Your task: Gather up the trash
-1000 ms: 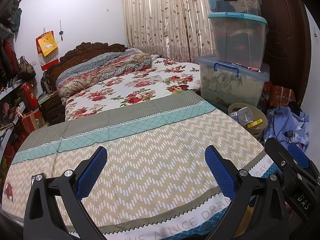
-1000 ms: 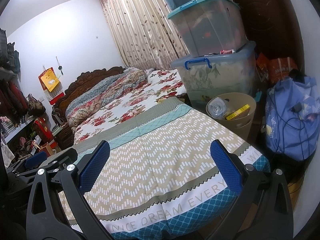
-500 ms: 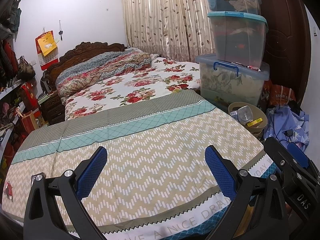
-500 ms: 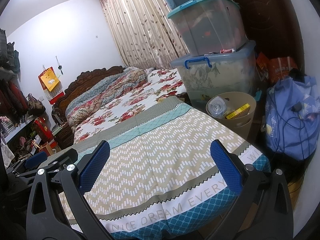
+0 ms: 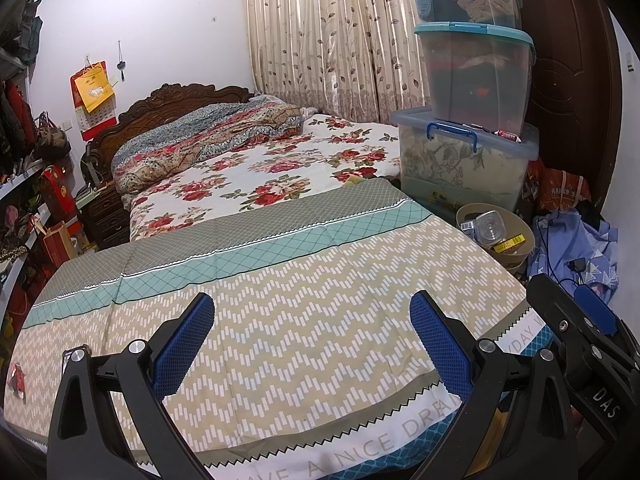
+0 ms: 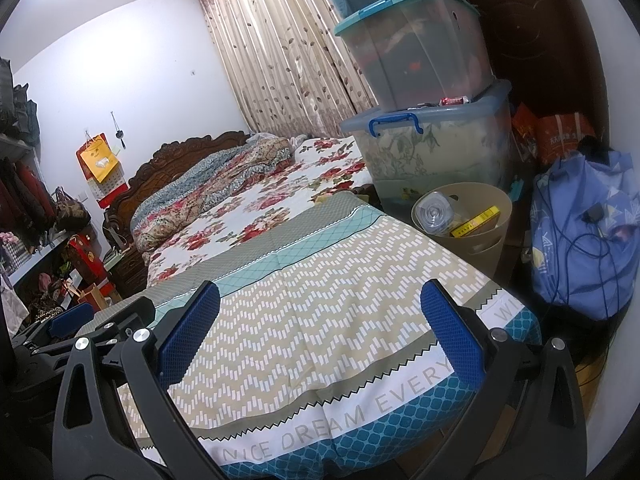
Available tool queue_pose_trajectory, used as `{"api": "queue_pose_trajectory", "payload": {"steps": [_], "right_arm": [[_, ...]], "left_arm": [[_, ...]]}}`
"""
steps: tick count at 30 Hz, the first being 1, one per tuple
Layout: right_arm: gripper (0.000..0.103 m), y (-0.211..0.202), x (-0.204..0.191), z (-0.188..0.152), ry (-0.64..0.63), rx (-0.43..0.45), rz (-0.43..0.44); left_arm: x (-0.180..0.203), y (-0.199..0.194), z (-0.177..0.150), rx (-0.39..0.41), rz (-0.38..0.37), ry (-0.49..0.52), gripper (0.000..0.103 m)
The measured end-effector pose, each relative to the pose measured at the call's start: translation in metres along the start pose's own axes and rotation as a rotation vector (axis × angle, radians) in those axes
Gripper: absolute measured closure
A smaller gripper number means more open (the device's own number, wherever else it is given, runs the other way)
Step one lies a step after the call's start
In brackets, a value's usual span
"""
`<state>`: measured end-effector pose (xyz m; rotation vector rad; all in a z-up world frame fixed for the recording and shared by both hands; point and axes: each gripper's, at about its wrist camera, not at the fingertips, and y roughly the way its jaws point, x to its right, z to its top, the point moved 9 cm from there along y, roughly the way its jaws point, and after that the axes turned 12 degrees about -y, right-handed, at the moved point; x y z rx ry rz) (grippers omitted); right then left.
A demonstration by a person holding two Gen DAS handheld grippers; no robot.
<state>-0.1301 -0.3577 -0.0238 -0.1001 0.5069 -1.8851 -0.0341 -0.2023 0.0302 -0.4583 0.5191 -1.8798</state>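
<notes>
Both my left claw [image 5: 310, 336] and right claw [image 6: 320, 324] hang wide open and empty over the bed [image 5: 280, 280]. A small red scrap [image 5: 16, 374] sits at its far left edge, the bin [image 6: 464, 220] well apart; reaching risks pinching the sheet.

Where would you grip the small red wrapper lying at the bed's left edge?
Take the small red crumpled wrapper from above with the left gripper, jaws straddling its raised crumpled middle. It lies flat on the zigzag-patterned bedspread, so a side approach would snag fabric.
</notes>
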Motion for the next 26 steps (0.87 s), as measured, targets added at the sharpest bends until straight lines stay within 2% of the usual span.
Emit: {"api": "queue_pose_trajectory", "payload": {"steps": [26], "right_arm": [[0.004, 0.002, -0.002, -0.001, -0.002, -0.001, 0.001]], "left_arm": [[-0.009, 0.002, -0.011, -0.027, -0.019, -0.007, 0.009]]}}
